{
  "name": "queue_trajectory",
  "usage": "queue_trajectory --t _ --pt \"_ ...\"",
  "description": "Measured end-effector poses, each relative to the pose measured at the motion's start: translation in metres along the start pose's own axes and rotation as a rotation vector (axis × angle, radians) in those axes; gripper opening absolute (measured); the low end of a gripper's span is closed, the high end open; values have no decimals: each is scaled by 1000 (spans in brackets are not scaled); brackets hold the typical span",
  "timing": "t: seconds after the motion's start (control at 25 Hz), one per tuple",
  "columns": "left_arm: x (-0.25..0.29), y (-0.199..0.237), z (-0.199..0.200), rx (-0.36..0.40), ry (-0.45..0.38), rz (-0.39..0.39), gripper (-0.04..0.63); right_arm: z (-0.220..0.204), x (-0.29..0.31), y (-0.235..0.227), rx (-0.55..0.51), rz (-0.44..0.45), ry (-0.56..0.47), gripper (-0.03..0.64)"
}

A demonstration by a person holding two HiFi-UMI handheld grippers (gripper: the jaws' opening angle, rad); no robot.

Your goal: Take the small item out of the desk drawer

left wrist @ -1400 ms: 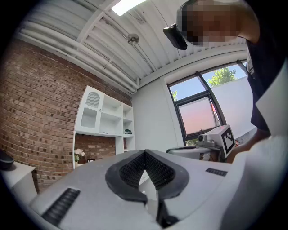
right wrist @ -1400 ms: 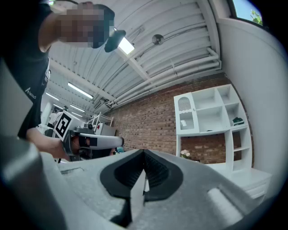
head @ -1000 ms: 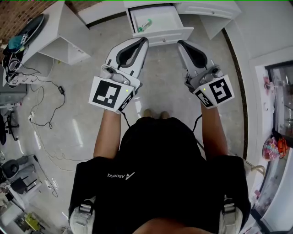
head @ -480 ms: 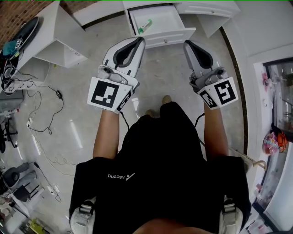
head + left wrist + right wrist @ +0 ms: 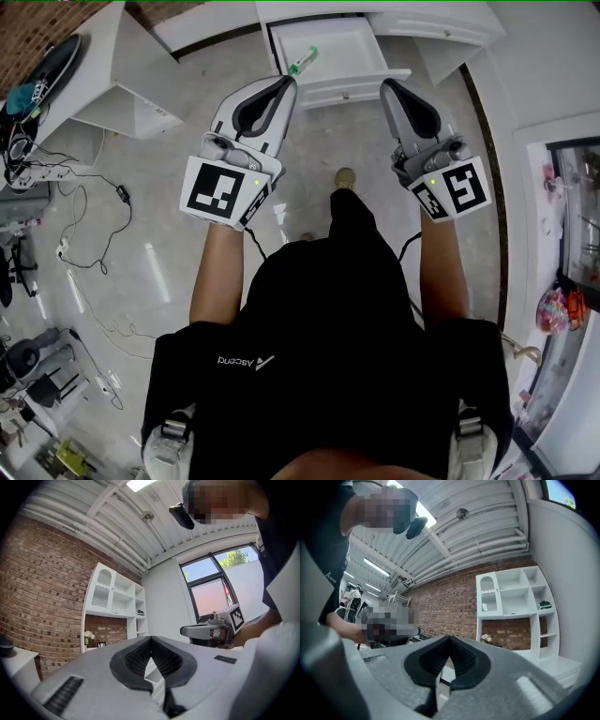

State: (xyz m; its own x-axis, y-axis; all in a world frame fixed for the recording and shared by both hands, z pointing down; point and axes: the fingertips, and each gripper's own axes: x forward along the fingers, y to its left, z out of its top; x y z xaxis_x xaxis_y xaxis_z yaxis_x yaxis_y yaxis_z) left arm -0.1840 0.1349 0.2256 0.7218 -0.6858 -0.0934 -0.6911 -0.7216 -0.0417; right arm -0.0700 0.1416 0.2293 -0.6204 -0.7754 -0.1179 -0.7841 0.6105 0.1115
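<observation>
Found the open drawer (image 5: 342, 89) standing out from the table (image 5: 431, 21), at the far side of the floor (image 5: 309, 150). Saw the small item (image 5: 303, 59) inside the drawer, in its left half. Held the left tool (image 5: 288, 82) and right tool (image 5: 387, 85) side by side, just short of the drawer front. Noted a side cabinet (image 5: 122, 66) left of the drawer, and cables (image 5: 120, 190) on the floor nearer than it.

**Wordmark** (image 5: 246, 360): "Ascend" in white beside a slanted emblem, on the person's black shirt (image 5: 328, 309), at seven o'clock from centre and upside down as seen from above.

**Coded square markers**: black on white, one on the left gripper (image 5: 287, 82) cube at ten o'clock and one on the right gripper (image 5: 385, 85) cube at two.
</observation>
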Motion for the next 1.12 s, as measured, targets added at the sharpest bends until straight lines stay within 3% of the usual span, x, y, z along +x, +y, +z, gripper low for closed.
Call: queue_trajectory --t 0.76,1.12 --pt "224 97 -83 28 158 89 -2 -68 116 -215 0 112 40 2" --pt "292 129 -134 18 279 132 -2 -102 154 -271 23 208 66 2"
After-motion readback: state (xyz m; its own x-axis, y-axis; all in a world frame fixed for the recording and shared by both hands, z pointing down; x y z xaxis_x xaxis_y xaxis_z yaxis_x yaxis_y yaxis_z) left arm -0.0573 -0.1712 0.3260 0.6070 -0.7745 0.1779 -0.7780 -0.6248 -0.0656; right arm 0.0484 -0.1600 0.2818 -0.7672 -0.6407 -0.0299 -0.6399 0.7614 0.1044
